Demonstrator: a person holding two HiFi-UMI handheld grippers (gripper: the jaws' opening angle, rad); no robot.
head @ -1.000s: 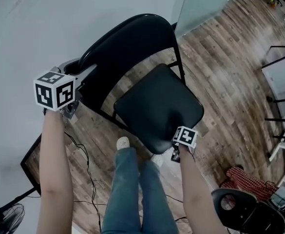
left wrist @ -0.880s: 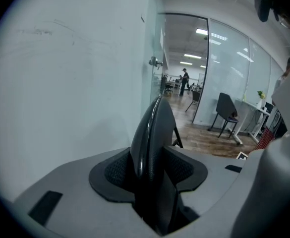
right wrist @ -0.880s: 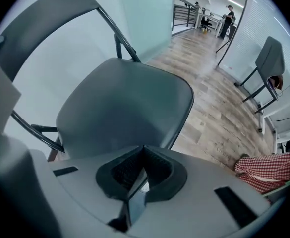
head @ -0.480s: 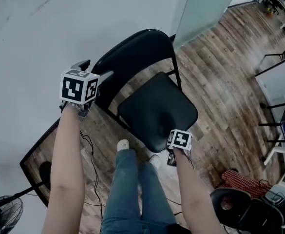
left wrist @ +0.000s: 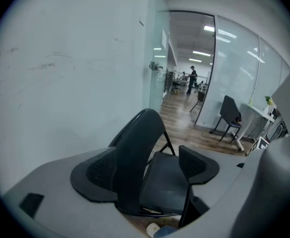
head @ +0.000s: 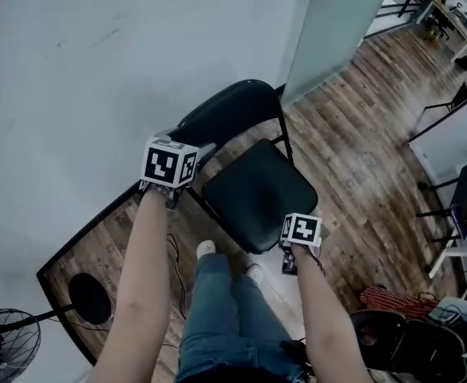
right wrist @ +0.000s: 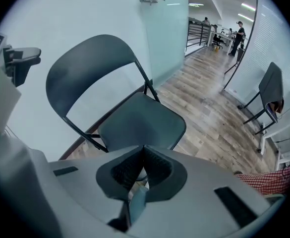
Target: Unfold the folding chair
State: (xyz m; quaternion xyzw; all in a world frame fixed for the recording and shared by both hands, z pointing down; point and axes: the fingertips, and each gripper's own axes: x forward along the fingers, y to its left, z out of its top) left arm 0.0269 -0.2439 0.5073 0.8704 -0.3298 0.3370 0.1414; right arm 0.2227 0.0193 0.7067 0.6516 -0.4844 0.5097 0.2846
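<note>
Folding chair [head: 257, 194]: unfolded, standing on the wood floor [head: 361, 142], by the far wall [head: 73, 70].
Left gripper [left wrist: 148, 167]: its own view alone shows jaws apart, just opened, with the backrest [left wrist: 135, 148] between them, unpressed.
Right gripper [right wrist: 144, 170]: jaws together, empty.

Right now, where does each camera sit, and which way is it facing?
Head view: on the person's head, facing steeply down at the chair; shows both forearms, jeans, left tongs, right tongs.
Left gripper view: on the left tongs, facing along its jaws at the chair's side; jaws apart, just been opening, nothing between them.
Right gripper view: on the right tongs, facing down at the chair; jaws shut, empty.
Shared: all three see the chair; head and right gripper views both show the left tongs.
</note>
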